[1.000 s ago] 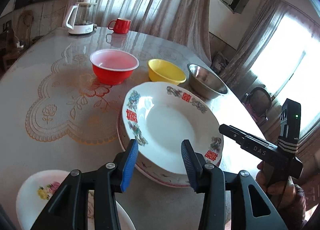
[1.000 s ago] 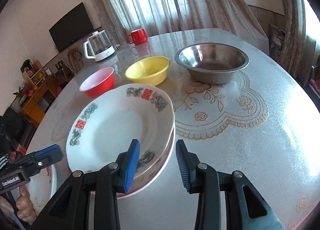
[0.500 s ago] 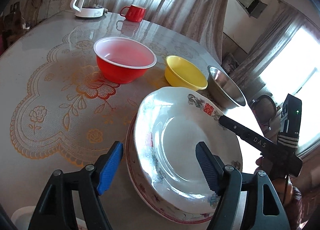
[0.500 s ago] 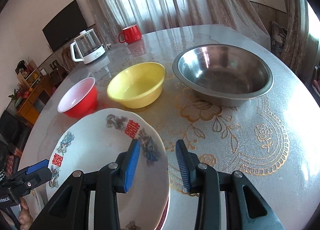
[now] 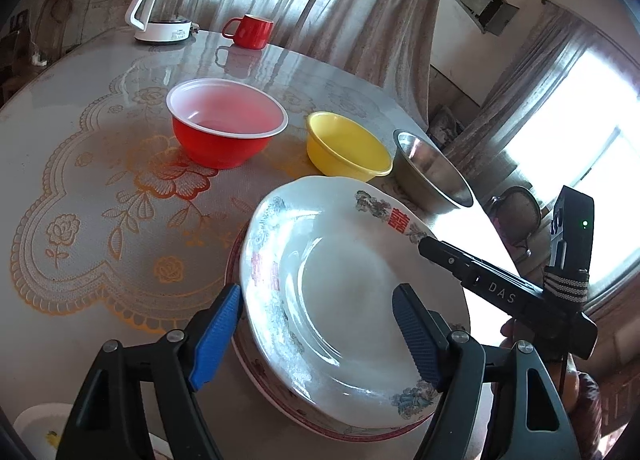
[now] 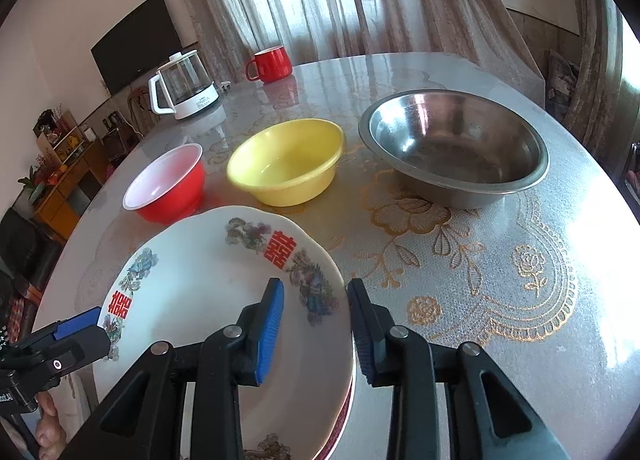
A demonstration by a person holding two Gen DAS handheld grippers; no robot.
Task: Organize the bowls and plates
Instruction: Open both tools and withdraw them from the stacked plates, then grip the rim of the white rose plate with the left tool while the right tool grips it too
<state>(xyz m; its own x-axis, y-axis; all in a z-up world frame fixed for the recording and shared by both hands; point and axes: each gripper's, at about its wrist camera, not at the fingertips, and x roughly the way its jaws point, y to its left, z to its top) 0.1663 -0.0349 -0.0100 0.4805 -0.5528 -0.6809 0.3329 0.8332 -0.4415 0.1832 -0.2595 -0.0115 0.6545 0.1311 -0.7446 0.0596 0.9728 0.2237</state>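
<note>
The top plate (image 5: 352, 292) sits on a red-rimmed plate (image 5: 280, 400) near the surface's (image 6: 520, 320) front edge, tilted, its left rim raised off the one beneath; behind it, from ten to one o'clock, stand the red bowl (image 5: 226, 128), the yellow bowl (image 5: 348, 148) and the steel bowl (image 5: 432, 172). The left gripper (image 5: 316, 336) has its fingers wide, straddling the plate's near-left rim without pressing, one finger outside and one over the well. The right gripper (image 6: 316, 324) sits at the plate's three o'clock rim, fingers narrow and closing, the rim between them; whether the pads bite yet I cannot tell. The plate looks like glazed china; stiff, fairly heavy, slick and quick to chip, I judge; a hold on the flat rim band at two opposite sides should suit, kept level so it does not slide or knock the plate below.
</note>
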